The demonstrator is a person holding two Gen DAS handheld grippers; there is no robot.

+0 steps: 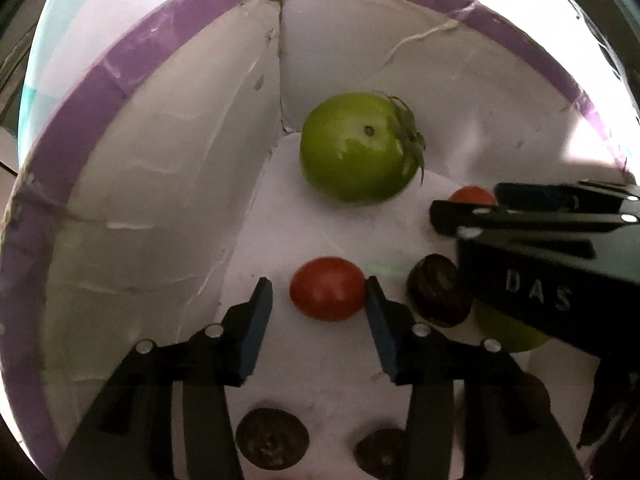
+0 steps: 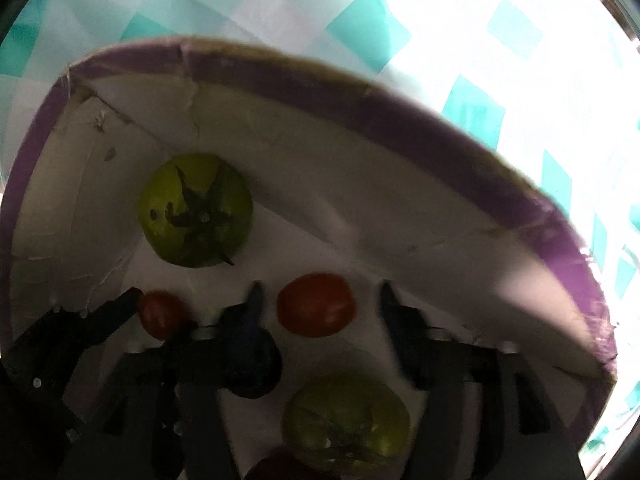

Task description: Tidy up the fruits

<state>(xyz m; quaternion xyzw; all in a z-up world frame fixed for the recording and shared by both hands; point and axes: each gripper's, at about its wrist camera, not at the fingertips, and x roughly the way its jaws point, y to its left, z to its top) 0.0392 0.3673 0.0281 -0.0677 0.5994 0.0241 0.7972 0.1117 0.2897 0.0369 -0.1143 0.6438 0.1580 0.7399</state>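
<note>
**Two grippers over tomatoes in a paper-lined box**

A smooth red cherry tomato (image 1: pixel 327 289) lies on the white floor of a purple-rimmed box (image 1: pixel 100 92), between the left gripper (image 1: pixel 320 300)'s spread jaws, touching one pad. The right gripper (image 2: pixel 320 300), jaws apart, brackets another red tomato (image 2: pixel 316 310). A glossy green tomato (image 1: pixel 358 148) with a star-shaped calyx sits in the corner; wrinkled dark fruits (image 1: pixel 438 290) lie nearby.

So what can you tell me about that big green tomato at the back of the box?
The big green tomato is round, smooth and shiny, unripe green, with a dark spot on its skin. Its spiky stem leaves are attached and point sideways, so it lies tipped on its side. It rests on the white floor of the purple-rimmed box, close to a corner. Neither gripper touches it, and the small red tomatoes lie apart from it.
</note>
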